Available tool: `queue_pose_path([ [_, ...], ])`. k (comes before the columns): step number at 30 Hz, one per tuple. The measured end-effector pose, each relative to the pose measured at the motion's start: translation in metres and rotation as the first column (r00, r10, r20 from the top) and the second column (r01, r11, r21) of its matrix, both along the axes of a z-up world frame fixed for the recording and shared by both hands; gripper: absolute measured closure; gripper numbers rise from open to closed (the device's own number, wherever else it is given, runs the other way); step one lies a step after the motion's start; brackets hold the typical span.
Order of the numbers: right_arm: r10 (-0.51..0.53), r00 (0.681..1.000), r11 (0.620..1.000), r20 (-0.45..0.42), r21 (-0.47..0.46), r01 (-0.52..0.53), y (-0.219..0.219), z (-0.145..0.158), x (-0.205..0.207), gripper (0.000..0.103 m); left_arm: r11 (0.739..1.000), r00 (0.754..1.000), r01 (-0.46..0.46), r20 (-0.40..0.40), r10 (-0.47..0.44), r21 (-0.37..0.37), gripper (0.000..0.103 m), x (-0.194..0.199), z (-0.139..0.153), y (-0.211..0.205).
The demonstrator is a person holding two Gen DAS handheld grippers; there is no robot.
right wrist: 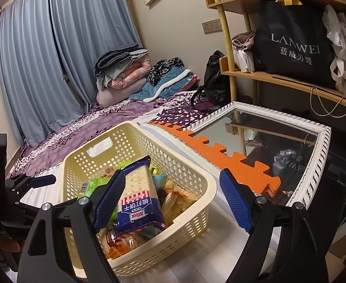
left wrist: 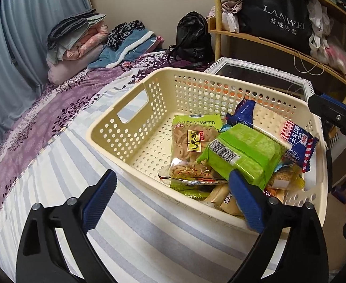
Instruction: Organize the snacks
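A cream perforated basket [left wrist: 135, 127] sits on the striped bed and holds several snack packs. Among them are a clear pack of brown twists [left wrist: 191, 151], a green seaweed pack [left wrist: 197, 120], a green box pack [left wrist: 246, 153] and a blue soda cracker pack [left wrist: 274, 125]. My left gripper [left wrist: 173, 198] is open and empty at the basket's near rim, its right finger over the snacks. In the right wrist view the basket [right wrist: 191, 179] lies below my open, empty right gripper [right wrist: 173, 198]. The cracker pack [right wrist: 137, 198] lies beside its left finger.
A white-framed mirror [right wrist: 319, 146] and orange foam mats [right wrist: 220, 155] lie right of the basket. A wooden shelf [right wrist: 279, 80] with a black bag [right wrist: 295, 47] stands behind. Folded blankets [left wrist: 78, 40] and a black backpack [left wrist: 191, 37] sit at the bed's far end.
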State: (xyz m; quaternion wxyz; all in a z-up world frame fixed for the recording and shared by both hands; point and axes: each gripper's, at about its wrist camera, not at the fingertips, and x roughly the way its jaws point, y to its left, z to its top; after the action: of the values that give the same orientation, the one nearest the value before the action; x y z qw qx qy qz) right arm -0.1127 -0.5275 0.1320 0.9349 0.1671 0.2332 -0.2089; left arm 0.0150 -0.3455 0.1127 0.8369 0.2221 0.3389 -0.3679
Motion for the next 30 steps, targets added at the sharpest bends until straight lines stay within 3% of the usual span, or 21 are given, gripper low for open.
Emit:
queue_pose_path([
  [10,0.008,1.000,1.000,0.008,-0.006,-0.008,0.011,0.012,-0.004,0.006,1.000,0.999,0.002,0.045,-0.002,0.011,0.004,-0.010,0.007,0.003],
  [30,0.046,0.998,0.995,-0.041,-0.086,-0.049,0.038,0.033,-0.018,0.005,0.997,0.988,-0.078,0.133,0.075,0.011,0.003,-0.028,0.029,0.026],
])
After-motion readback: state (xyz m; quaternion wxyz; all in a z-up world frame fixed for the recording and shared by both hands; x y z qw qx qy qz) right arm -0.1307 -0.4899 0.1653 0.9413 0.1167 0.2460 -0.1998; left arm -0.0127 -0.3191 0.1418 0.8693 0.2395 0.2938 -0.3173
